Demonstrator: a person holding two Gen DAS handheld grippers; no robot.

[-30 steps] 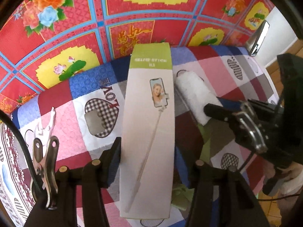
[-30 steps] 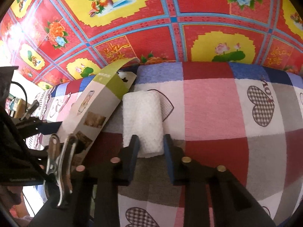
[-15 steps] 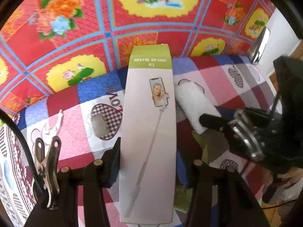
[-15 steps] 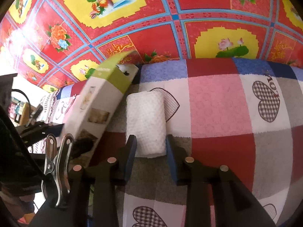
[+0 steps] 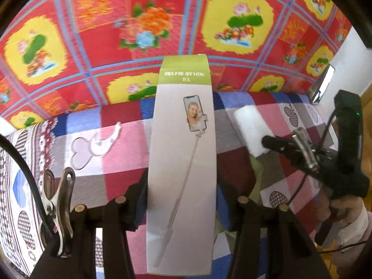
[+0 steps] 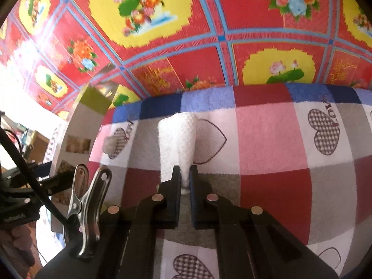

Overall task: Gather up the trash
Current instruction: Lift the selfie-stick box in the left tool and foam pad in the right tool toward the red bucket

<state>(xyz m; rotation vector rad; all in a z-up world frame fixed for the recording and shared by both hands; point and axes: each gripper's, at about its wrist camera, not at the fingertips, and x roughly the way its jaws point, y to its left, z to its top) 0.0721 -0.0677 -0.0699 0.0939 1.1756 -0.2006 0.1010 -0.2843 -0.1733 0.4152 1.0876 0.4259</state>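
A long white and green selfie stick box (image 5: 183,151) stands lengthwise between my left gripper's (image 5: 181,200) fingers, which are shut on its lower part and hold it above the blanket. In the right wrist view the same box (image 6: 76,125) rises at the left edge. A white bumpy foam sheet (image 6: 179,134) lies on the blanket, and my right gripper (image 6: 184,179) is shut on its near end, squeezing it to a thin strip. The left wrist view shows that foam sheet (image 5: 252,130) at the right, with my right gripper (image 5: 266,140) at its near end.
A checked blanket with heart prints (image 6: 267,139) covers the raised surface. Behind it lies a red and yellow flowered mat (image 5: 104,34). A pale green scrap (image 5: 257,172) lies on the blanket right of the box. A person's hand (image 5: 344,209) holds the right gripper. A shiny panel (image 5: 323,86) stands at the far right.
The right jaws have closed on the white foam sheet and pinched its near end flat. My left gripper has risen and shifted with the box, so more of the flowered mat shows.
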